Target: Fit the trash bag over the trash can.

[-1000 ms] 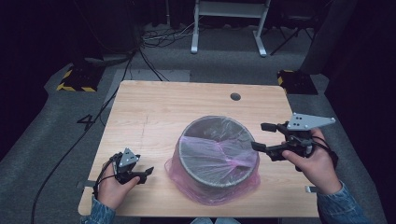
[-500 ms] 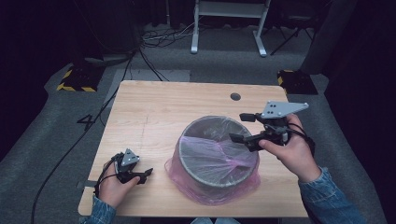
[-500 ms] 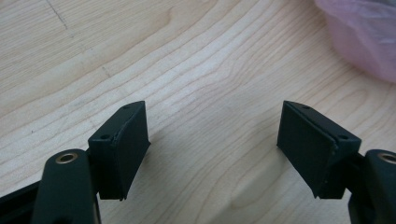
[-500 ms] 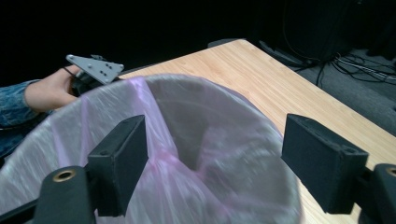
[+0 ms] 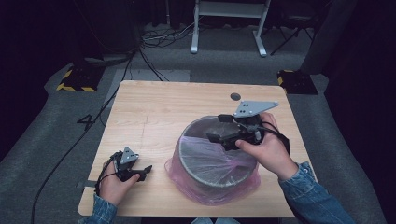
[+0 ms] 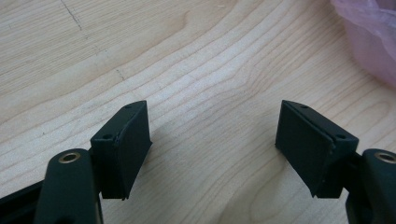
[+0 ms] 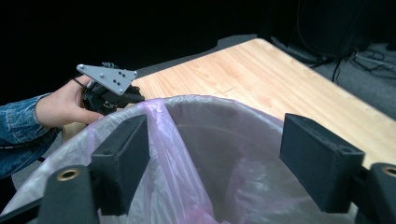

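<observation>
From my high view the table [image 5: 154, 112] is evenly lit from overhead while the floor and room around it sink into near black; the picture is soft and low in detail; my left gripper view is bright and crisp on the wood grain, with faint shadows; my right gripper view has a black background.

One mark can be read — a dark figure "4" [image 5: 87, 122] on the grey floor [image 5: 56, 140] (just left of the table [image 5: 154, 112]).
</observation>
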`<state>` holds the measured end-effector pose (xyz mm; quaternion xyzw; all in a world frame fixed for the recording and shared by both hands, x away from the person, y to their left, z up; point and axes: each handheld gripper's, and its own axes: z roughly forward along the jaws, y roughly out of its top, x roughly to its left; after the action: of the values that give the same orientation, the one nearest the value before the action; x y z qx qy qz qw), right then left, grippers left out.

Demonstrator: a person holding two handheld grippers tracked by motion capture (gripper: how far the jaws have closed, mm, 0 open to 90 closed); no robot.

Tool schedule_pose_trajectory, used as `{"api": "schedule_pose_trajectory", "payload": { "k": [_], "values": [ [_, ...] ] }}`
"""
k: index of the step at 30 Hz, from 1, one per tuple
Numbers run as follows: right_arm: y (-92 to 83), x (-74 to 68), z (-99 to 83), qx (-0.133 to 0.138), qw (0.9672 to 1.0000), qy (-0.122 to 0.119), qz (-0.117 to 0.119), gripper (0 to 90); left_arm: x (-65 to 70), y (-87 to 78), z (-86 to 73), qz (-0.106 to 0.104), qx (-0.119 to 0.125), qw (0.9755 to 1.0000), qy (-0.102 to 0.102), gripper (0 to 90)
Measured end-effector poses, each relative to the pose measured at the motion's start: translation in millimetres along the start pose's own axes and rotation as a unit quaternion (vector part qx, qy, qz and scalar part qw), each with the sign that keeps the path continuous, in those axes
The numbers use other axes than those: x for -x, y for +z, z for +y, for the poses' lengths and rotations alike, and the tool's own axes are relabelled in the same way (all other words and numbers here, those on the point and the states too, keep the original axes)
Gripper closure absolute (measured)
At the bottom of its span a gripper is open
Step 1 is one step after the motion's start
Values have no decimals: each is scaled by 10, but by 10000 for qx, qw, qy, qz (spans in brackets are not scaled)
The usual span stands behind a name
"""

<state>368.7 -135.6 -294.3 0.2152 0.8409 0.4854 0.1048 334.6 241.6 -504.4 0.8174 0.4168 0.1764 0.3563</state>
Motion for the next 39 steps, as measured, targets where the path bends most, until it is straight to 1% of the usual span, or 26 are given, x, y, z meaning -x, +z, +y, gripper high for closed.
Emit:
{"api": "schedule_pose_trajectory", "payload": {
  "k": [6, 8, 12, 17, 19, 23, 25, 28, 30, 36, 39],
  "values": [
    [275, -45, -27, -232, 9997, 4, 61, 260, 2, -1, -1, 8, -6, 10000, -15, 261],
    [351, -57, -57, -311, 9995, 3, 63, 288, 2, -2, -2, 11, -6, 10000, -16, 261],
    [490, -38, -138, -528, 9986, 36, 15, 304, 2, -1, -2, 10, -4, 10000, -21, 261],
    [617, 4, -224, -828, 9965, 53, -21, 351, 3, -1, -2, 10, -4, 10000, -20, 261],
    [661, 22, -249, -880, 9961, 51, -41, 340, 2, -2, -2, 10, -6, 10000, -18, 261],
    [732, 53, -286, -1008, 9948, -48, -132, 311, 2, -2, -2, 10, -7, 10000, -18, 261],
    [772, 63, -308, -1070, 9942, -84, -110, 312, 3, -1, -2, 10, -5, 10000, -21, 261],
    [815, 67, -334, -1245, 9921, -134, -82, 314, 3, -1, -2, 10, -4, 10000, -22, 261],
    [840, 62, -352, -1360, 9904, -212, -84, 298, 2, -2, -2, 10, -7, 10000, -18, 261],
    [918, 41, -428, -1823, 9829, -245, 23, 289, 5, -1, -3, 8, -3, 10000, -40, 261],
    [945, 35, -456, -2011, 9791, -300, -16, 285, 8, -1, -4, 21, 2, 10000, -48, 262]
  ]
}}
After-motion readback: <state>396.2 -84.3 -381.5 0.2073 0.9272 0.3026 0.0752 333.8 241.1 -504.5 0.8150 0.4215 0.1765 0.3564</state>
